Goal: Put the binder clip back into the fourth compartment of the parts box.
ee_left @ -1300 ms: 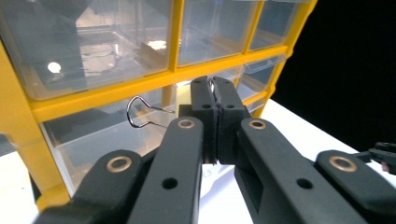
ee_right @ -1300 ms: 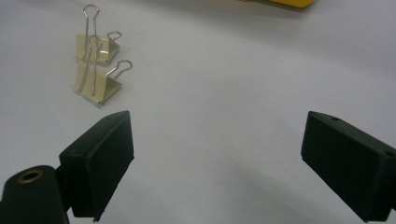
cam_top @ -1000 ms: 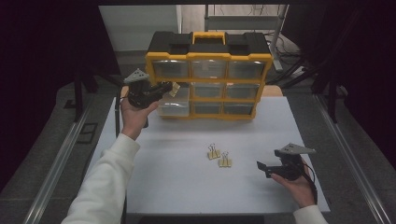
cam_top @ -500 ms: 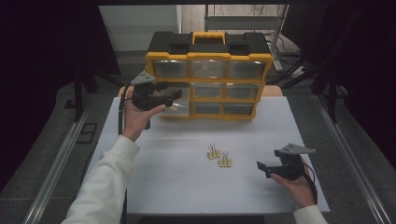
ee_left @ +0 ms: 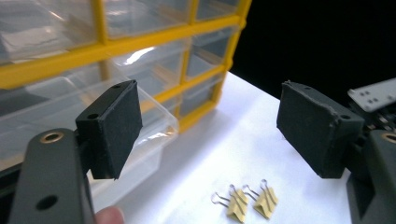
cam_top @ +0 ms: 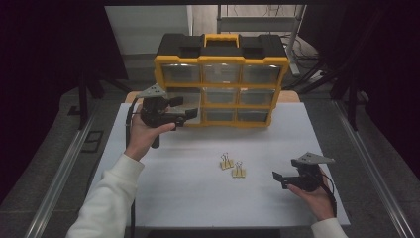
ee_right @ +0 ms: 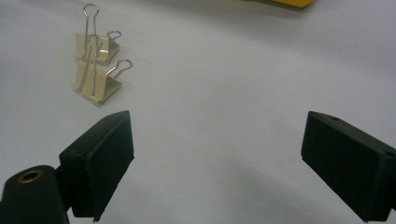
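Note:
A yellow organizer (cam_top: 221, 60) with clear drawers stands at the back of the white table (cam_top: 198, 198). One clear drawer (ee_left: 152, 128) in its left column is pulled out a little. My left gripper (cam_top: 184, 108) hovers just in front of that drawer. Its jaws have just been opening and now stand wide, with nothing between the pads (ee_left: 114, 126). Two cream binder clips (cam_top: 227, 161) (cam_top: 238, 170) lie at mid-table. My right gripper (cam_top: 278, 179) rests open, low at the right, pointing left toward the clips (ee_right: 95, 81), apart from them.
The organizer has a black top and a yellow handle (cam_top: 220, 38). Metal rails (cam_top: 59, 173) run along both sides of the table. Bare white surface (ee_right: 224, 93) lies between my right gripper and the clips.
My left gripper's jaws went from shut at the left drawer to wide open, and the hand drew back slightly toward the person. The right gripper stayed put.

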The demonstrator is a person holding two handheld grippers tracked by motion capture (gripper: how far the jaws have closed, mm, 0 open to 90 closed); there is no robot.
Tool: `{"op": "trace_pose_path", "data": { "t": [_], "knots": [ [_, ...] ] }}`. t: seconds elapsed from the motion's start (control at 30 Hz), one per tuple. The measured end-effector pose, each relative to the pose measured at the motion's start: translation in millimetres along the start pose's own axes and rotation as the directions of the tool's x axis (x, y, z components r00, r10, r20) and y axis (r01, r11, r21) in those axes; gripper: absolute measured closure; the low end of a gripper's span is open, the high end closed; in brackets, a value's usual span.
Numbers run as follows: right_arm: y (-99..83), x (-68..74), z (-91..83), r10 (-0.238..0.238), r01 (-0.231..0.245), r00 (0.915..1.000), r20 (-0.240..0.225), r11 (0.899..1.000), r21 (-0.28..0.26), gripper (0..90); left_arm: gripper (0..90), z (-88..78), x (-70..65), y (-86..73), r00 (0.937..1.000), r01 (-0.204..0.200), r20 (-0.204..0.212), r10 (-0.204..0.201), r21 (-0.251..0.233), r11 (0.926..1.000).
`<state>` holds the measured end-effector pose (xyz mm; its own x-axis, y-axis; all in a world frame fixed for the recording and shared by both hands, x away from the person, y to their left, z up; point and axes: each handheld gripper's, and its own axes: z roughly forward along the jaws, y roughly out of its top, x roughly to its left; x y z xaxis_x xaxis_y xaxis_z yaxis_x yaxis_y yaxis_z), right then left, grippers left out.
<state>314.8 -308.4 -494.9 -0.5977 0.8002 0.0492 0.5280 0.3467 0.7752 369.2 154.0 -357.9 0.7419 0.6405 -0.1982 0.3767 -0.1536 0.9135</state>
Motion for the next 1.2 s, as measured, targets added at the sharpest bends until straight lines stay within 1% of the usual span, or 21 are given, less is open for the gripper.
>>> {"op": "trace_pose_path", "data": {
  "t": [0.03, 0.13, 0.4, 0.47, 0.57, 0.67, 0.87, 1.07, 1.2],
  "knots": [
    [0.0, 0.0, 0.1, 0.000, 0.000, 1.0000, 0.000, 1.000, 0.000, 9.8, 22.3, 0.0, -3.1, -1.7, 1.0000, -0.004, 0.007, 0.004, 0.004, 1.0000],
    [0.0, 0.1, 0.4, -0.002, 0.002, 1.0000, -0.001, 1.000, 0.001, 9.8, 22.5, 0.6, -9.6, -4.6, 0.9997, -0.024, 0.009, 0.024, 0.025, 0.9994],
    [0.1, 0.6, 0.3, -0.003, 0.003, 1.0000, 0.000, 1.000, 0.000, 9.8, 22.8, 1.0, -20.8, -13.4, 0.9980, -0.039, 0.053, 0.036, 0.051, 0.9980],
    [0.1, 0.7, 0.2, -0.004, 0.004, 1.0000, 0.000, 1.000, -0.001, 9.8, 22.9, 1.3, -23.3, -15.7, 0.9976, -0.046, 0.054, 0.042, 0.061, 0.9971],
    [0.1, 0.5, 0.1, -0.001, 0.001, 1.0000, 0.001, 1.000, -0.002, 9.8, 23.4, 1.6, -25.6, -18.6, 0.9975, -0.036, 0.063, 0.032, 0.063, 0.9974],
    [0.2, 0.7, 0.3, -0.003, 0.003, 1.0000, 0.000, 1.000, -0.001, 9.8, 23.4, 3.7, -28.5, -22.3, 0.9968, -0.042, 0.071, 0.036, 0.077, 0.9961],
    [0.1, 0.6, 0.2, -0.003, 0.003, 1.0000, 0.000, 1.000, -0.002, 9.8, 23.6, 9.1, -33.6, -29.9, 0.9943, -0.050, 0.099, 0.040, 0.097, 0.9940],
    [0.1, 0.6, 0.2, -0.003, 0.003, 1.0000, 0.000, 1.000, 0.001, 9.8, 24.0, 14.2, -39.2, -37.9, 0.9921, -0.067, 0.113, 0.054, 0.121, 0.9904],
    [0.1, 0.7, 0.2, -0.001, 0.001, 1.0000, -0.002, 1.000, 0.001, 9.8, 24.0, 17.0, -41.3, -41.9, 0.9911, -0.066, 0.123, 0.051, 0.125, 0.9900]
  ]
}}
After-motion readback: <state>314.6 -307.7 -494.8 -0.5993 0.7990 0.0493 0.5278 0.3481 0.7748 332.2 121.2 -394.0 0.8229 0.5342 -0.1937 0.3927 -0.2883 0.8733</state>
